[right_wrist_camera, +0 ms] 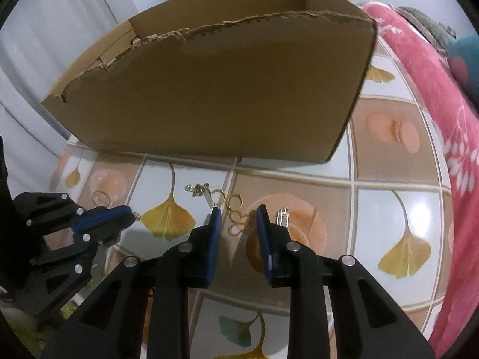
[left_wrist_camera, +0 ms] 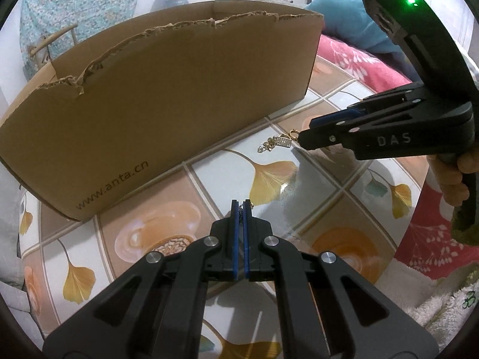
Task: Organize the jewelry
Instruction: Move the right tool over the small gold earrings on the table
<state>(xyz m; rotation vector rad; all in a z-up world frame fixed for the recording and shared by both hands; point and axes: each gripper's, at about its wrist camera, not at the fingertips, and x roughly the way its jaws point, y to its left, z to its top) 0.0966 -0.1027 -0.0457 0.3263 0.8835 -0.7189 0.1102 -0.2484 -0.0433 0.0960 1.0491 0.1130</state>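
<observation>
Gold chain (right_wrist_camera: 236,212) lies pointing toward cardboard box (right_wrist_camera: 209,89), between right claw (right_wrist_camera: 238,224) pads.

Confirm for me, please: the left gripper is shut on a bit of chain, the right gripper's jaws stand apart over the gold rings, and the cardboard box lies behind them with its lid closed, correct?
Not quite: the cardboard box has no closed lid; its top is open with torn edges, as the right wrist view shows. The rest holds: the left gripper is shut on a bit of chain, and the right gripper stands apart over the gold rings.
</observation>
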